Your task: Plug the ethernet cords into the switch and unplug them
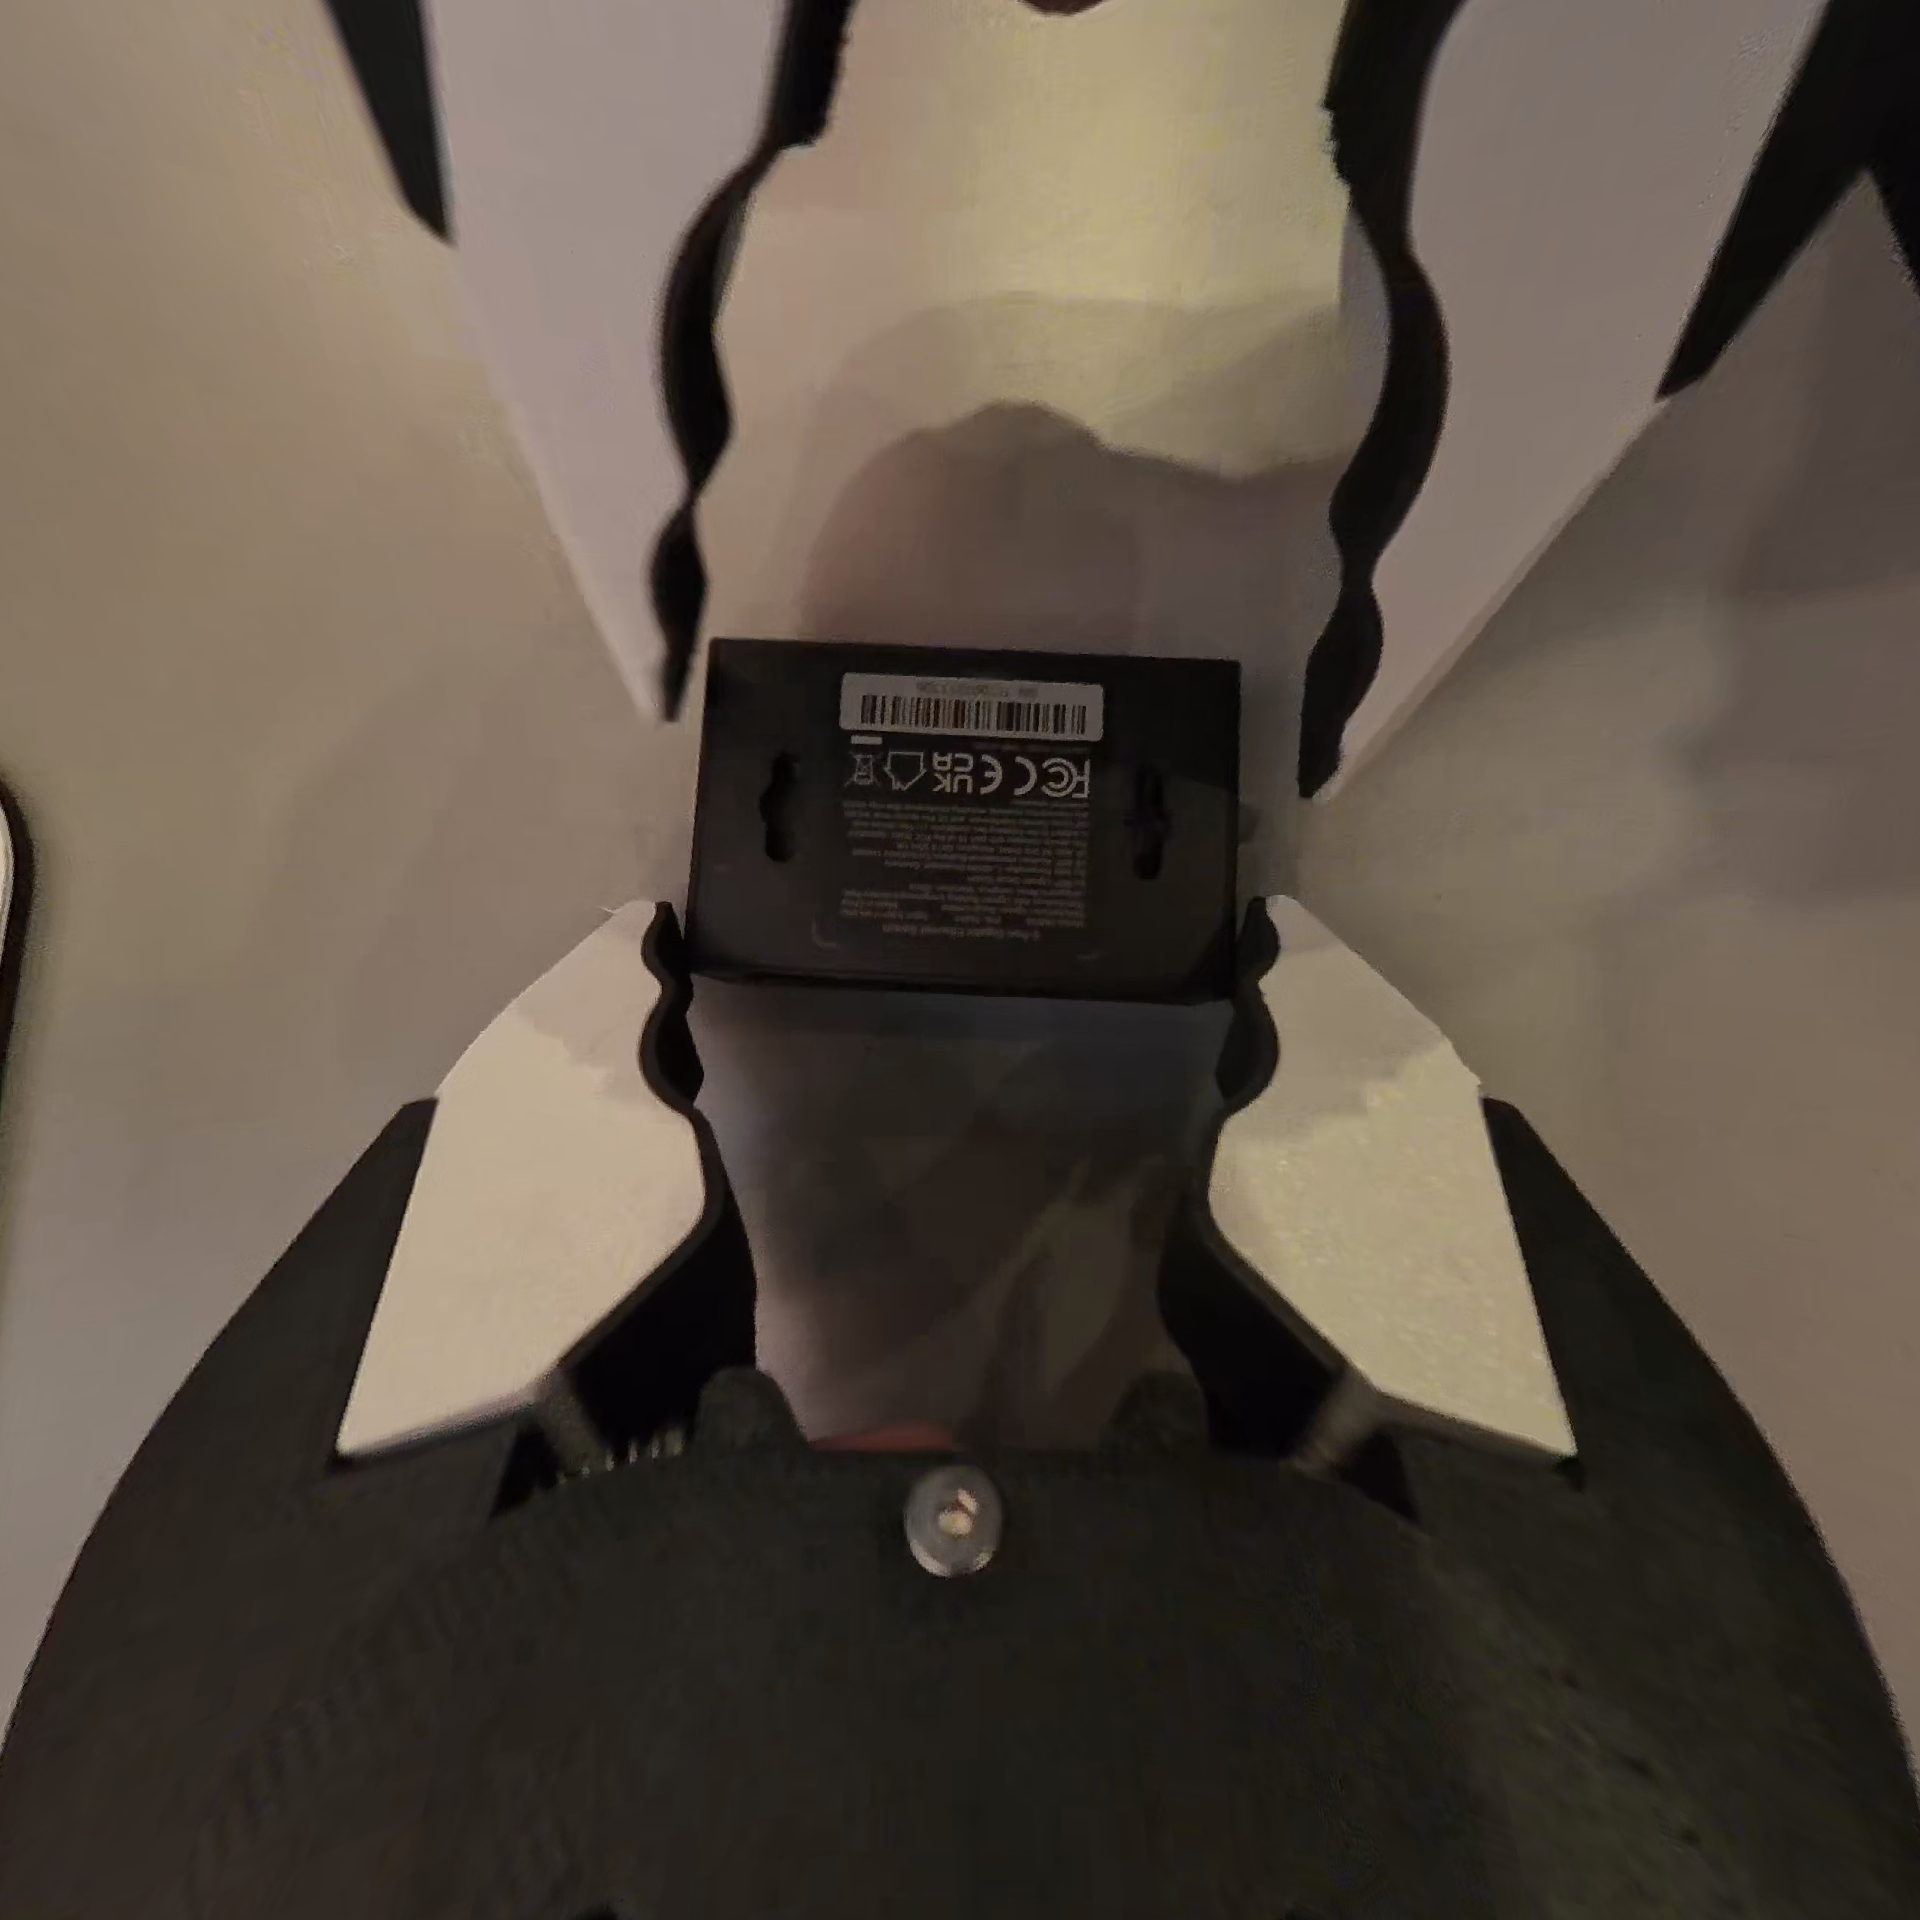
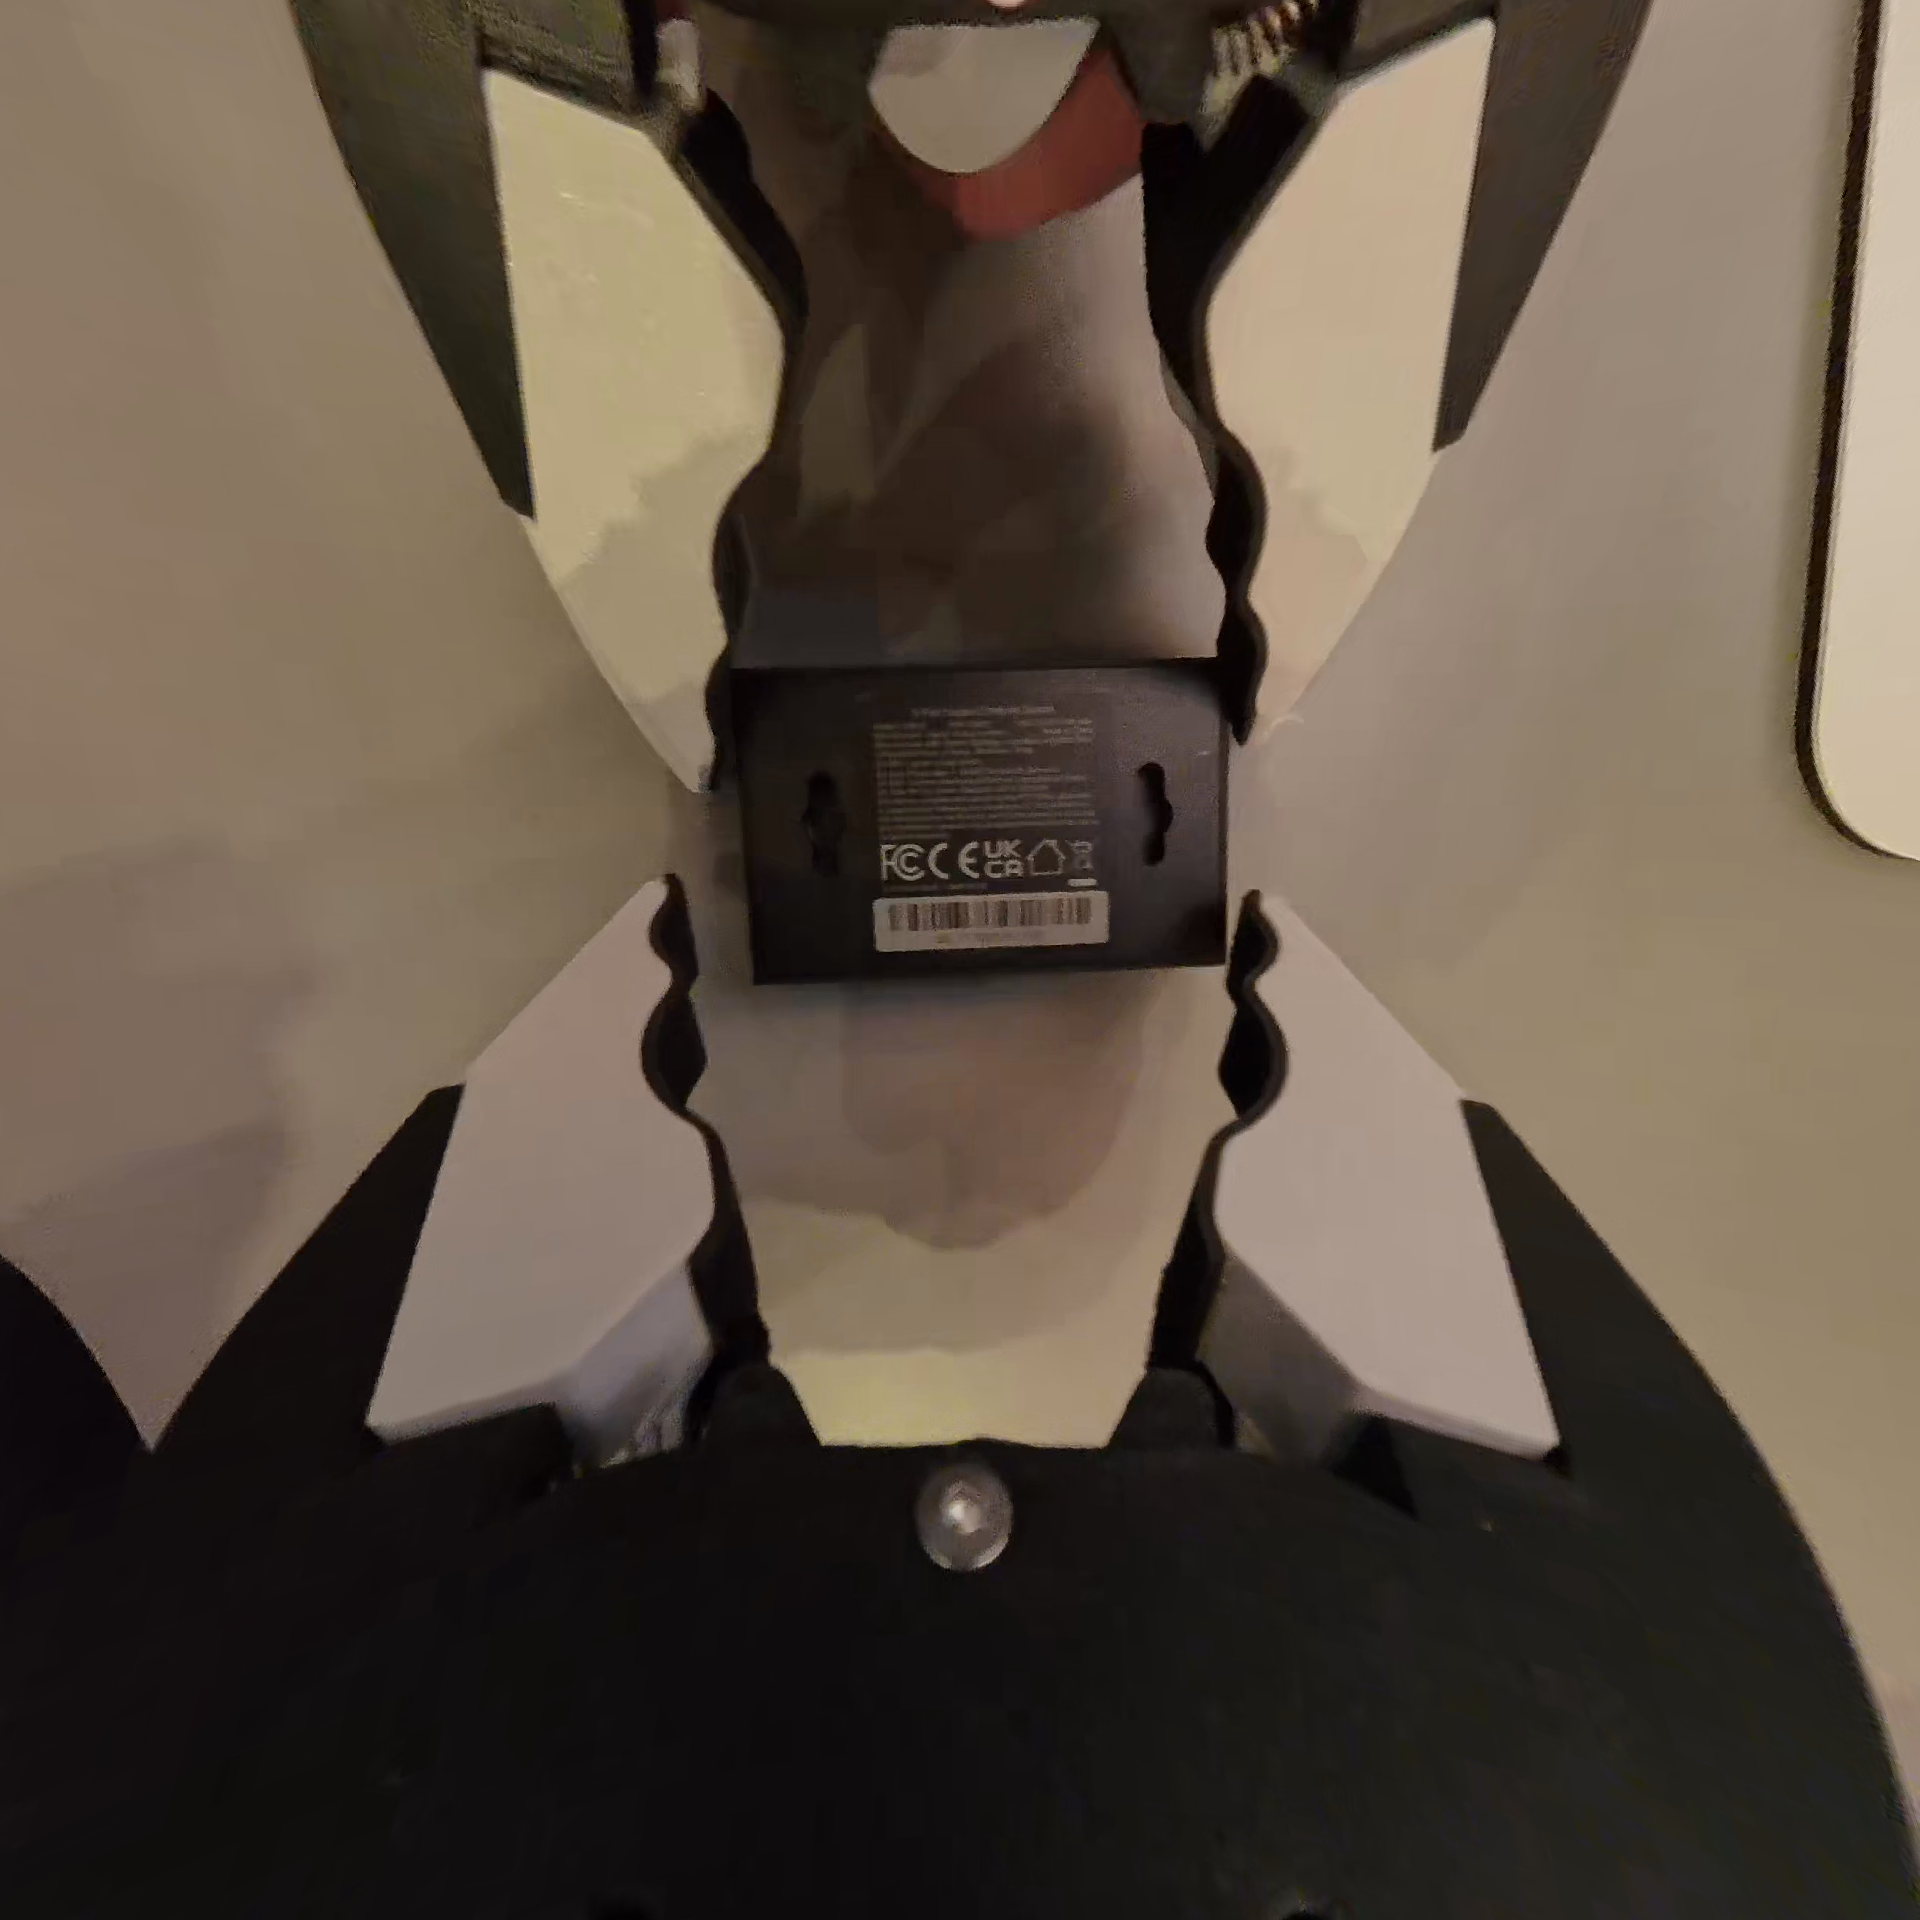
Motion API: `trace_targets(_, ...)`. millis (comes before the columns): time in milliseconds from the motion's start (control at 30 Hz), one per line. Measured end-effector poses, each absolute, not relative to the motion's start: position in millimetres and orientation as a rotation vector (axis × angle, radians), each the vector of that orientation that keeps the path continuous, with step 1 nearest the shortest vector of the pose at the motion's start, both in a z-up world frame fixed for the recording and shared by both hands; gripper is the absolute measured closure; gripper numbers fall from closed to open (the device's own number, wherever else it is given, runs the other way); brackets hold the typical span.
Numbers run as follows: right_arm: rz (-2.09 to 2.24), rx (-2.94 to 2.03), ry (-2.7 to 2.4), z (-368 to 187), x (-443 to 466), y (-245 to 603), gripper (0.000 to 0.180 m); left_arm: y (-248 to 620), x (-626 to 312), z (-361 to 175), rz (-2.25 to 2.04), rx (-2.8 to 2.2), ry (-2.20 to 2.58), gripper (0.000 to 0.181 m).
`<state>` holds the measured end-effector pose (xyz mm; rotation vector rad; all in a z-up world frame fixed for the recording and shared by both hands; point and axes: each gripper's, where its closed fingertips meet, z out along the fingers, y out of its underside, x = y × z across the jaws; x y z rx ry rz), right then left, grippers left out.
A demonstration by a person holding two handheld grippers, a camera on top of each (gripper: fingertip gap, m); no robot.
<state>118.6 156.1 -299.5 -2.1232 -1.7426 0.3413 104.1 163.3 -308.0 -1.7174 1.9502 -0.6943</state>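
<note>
Left claw [image 1: 961, 940] pinching the near end of the switch [image 1: 966, 821], one wavy black finger [image 1: 665, 997] against each side. Switch lying bottom-up on the pale worktop [image 1: 260, 623], barcode sticker [image 1: 971, 702] on the end far from this claw, two keyhole slots flanking the print. Beyond the switch, right claw [image 1: 1003, 717] facing back, spread, fingertips just beside the far corners.

In the right wrist view, right claw [image 2: 961, 925] spread wide, tips flanking the near end of the switch [image 2: 982, 821]; contact with the sides impossible to tell. Opposite, left claw [image 2: 982, 707] gripping the far end. Off to the right of the claw, a white, dark-edged pad [image 2: 1870, 520] on the worktop [image 2: 260, 623]
</note>
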Motion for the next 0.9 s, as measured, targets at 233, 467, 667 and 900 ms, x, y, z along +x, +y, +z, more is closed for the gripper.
trace_targets(233, 0.319, -2.101, -1.756, -300.3, 119.6, 159.7, 0.090, 162.1, 105.3, -308.4, -0.679, -1.744, 1.944, 0.082)
trace_targets(467, 0.328, -2.122, -1.769, -299.4, 121.4, 160.7, 0.071, 160.3, 104.3, -303.0, -0.714, -1.713, 1.956, 0.074)
trace_targets(667, 0.364, -2.015, -1.698, -245.3, 119.5, 170.5, 0.070, 175.9, 95.8, -271.9, -0.732, -1.683, 1.885, 0.068)
trace_targets(900, 0.389, -1.687, -1.352, -98.6, 99.7, 221.9, 0.091, 201.0, 87.9, -205.0, -0.778, -1.592, 1.656, 0.105)
